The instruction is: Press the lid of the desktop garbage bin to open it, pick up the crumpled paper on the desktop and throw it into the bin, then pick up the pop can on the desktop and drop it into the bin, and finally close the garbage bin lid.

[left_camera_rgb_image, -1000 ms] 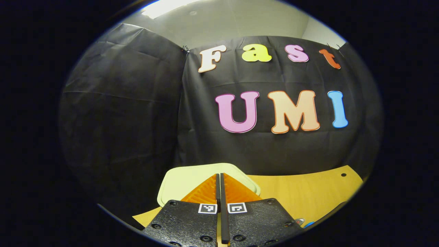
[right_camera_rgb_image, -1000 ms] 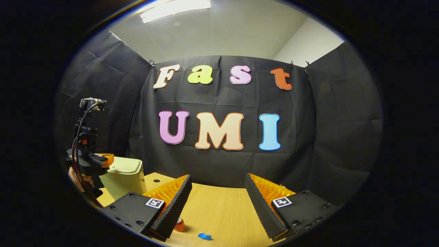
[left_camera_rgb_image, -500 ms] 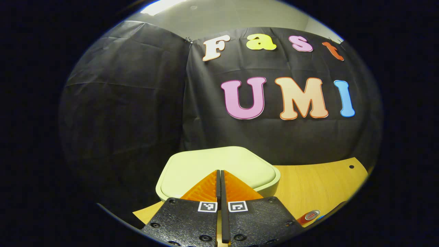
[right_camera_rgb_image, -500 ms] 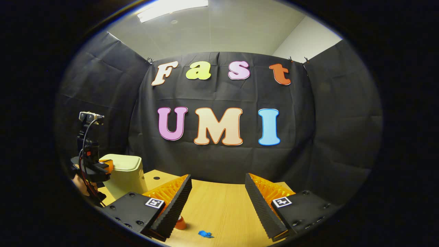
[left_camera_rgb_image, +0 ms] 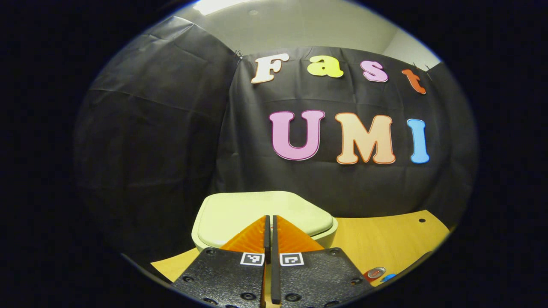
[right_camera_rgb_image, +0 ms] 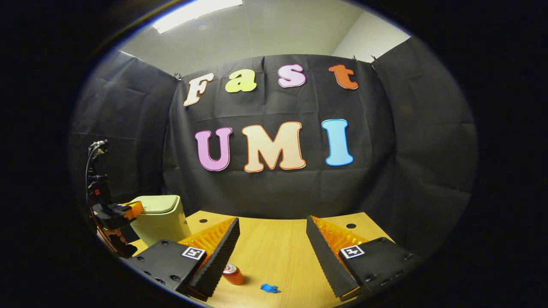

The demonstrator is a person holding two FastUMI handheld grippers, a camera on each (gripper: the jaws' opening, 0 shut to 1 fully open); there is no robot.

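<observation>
A wooden worktop [right_camera_rgb_image: 274, 252] is carrying the scene inside the booth, with the pale green garbage bin [right_camera_rgb_image: 160, 220] standing at its far left corner and its lid [left_camera_rgb_image: 261, 211] lying flat and closed. The left gripper [left_camera_rgb_image: 269, 226], its fingers pressed together on nothing, is hovering at the lid's near edge in the left gripper view; whether the tips are touching the lid cannot be told. The right gripper [right_camera_rgb_image: 273, 250] is waiting wide open above the middle of the worktop, holding nothing. Below it, the pop can [right_camera_rgb_image: 233, 273] is lying on its side near the front edge, with the small blue crumpled paper [right_camera_rgb_image: 269, 288] just beside it. The bin looks light, so a press landing off-centre or at an angle is likely to push it back or tip it rather than release the lid. A press that is too soft may leave the lid shut. The can, lying on its side, may roll off the front edge if nudged, and the paper is small enough to slip out from between the wide fingers.
</observation>
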